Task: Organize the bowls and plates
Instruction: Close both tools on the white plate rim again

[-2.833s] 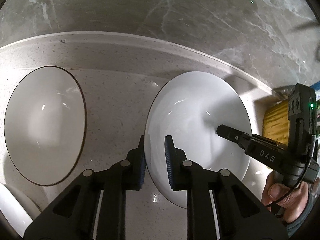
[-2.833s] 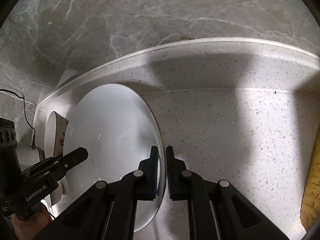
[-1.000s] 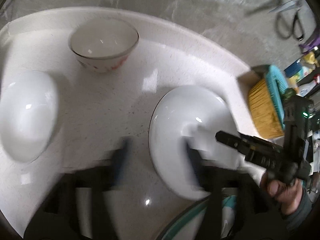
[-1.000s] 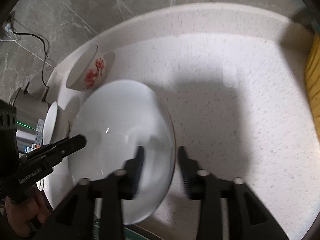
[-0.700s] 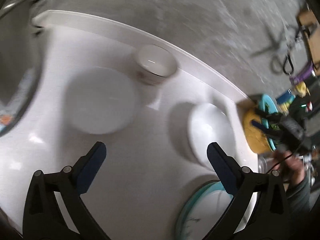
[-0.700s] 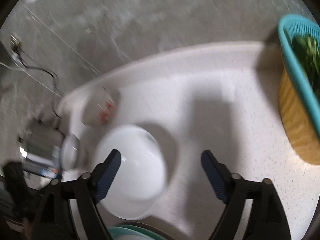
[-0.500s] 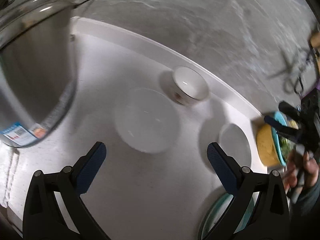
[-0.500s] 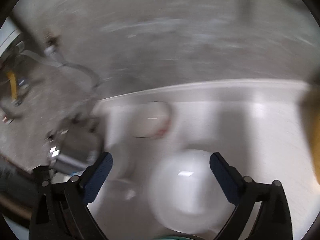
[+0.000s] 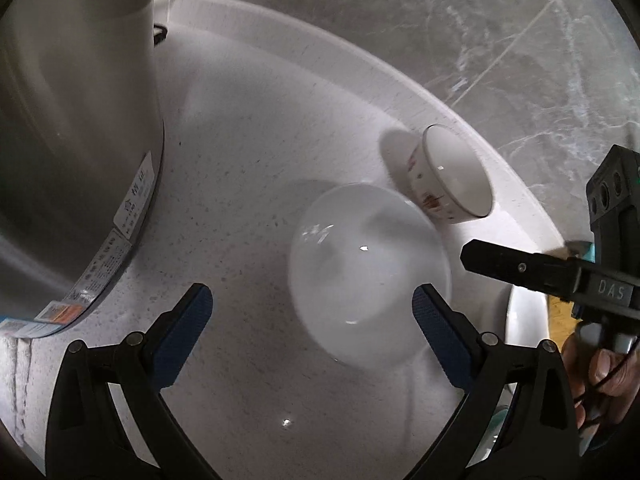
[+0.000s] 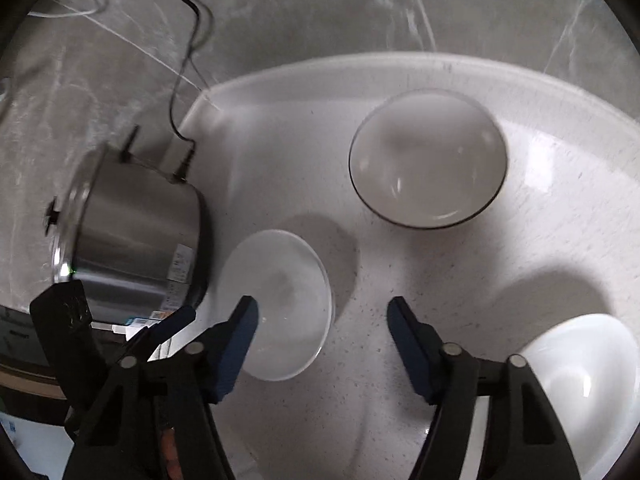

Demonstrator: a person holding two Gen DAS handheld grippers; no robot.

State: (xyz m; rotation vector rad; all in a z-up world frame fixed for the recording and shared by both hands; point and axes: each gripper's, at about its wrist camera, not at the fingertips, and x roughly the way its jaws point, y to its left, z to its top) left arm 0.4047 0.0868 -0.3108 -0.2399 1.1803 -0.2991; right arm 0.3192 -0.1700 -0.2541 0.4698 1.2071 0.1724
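Currently, both grippers hang over the counter point(image 10: 460, 280) with nothing gripped.

- Left gripper point(image 9: 310, 296): its jaws have just been opening and stand spread wide, released. The white plate point(image 9: 368, 272) lies flat on the counter ahead of it, between the lines of the two fingers, and neither pad touches it.
- Right gripper point(image 10: 322, 306): its jaws have just been closing and are partly spread, with only bare counter between them.
- Task items: the white plate sits near the steel cooker point(image 9: 72, 140). The small bowl point(image 9: 452, 176) stands just beside the plate's far edge, near the back wall. A white bowl point(image 10: 580, 380) lies well apart, toward the right side.
- Probable step: approach to the white plate for pickup.
- Procedure: bring one finger over the near rim and the other under or outside it. A flat plate offers only its rim for purchase.
- Close the jaws slowly, because the glazed surface is likely to slip.
- Keep the wrist clear of the cooker on the left side.
- Avoid pushing the plate back, or it may knock the small bowl.
- Lift level, and support the opposite rim with the right gripper if the plate sags.
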